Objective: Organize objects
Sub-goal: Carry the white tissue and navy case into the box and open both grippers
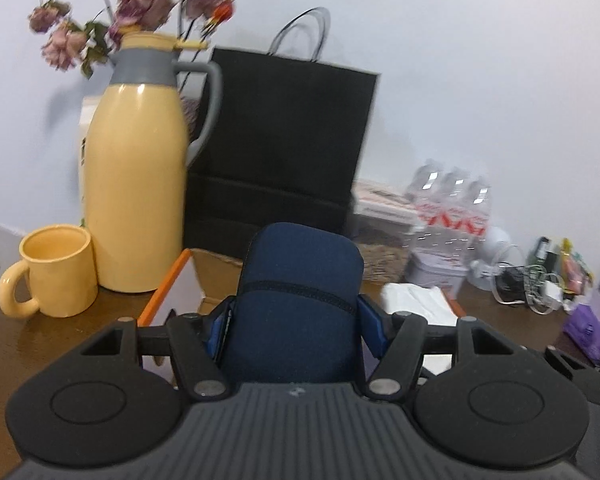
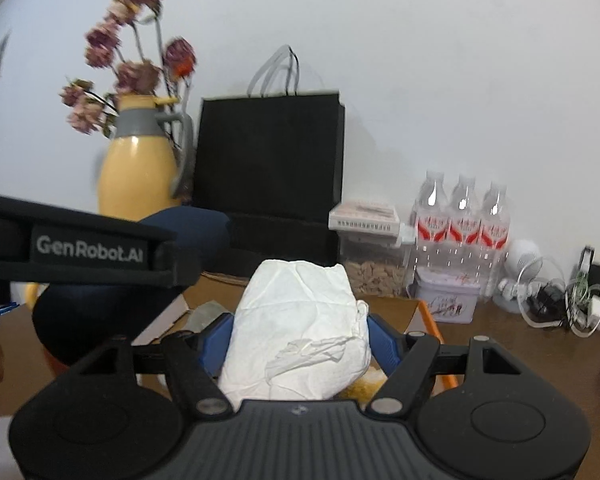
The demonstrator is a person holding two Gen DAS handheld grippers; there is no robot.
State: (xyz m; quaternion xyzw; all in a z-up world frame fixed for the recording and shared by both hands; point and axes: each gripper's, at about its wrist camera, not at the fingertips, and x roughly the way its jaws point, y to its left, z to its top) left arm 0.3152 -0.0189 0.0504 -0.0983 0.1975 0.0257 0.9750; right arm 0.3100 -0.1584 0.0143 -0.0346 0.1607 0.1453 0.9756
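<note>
Nearest the left camera, the left gripper (image 1: 290, 320) is clamping a navy soft pouch (image 1: 296, 300) between its blue pads, held above an open cardboard box (image 1: 188, 280); the right gripper (image 2: 296, 336) is gripping a crumpled white paper bundle (image 2: 300, 328) – both sets of jaws partly closed on their loads; judging from the crowding, either soft item could slip or snag – the yellow mug (image 1: 56, 276) and yellow thermos jug (image 1: 134, 184) are standing close by.

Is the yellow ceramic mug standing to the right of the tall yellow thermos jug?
No, the yellow ceramic mug stands left of the tall yellow thermos jug, close beside its base.
</note>
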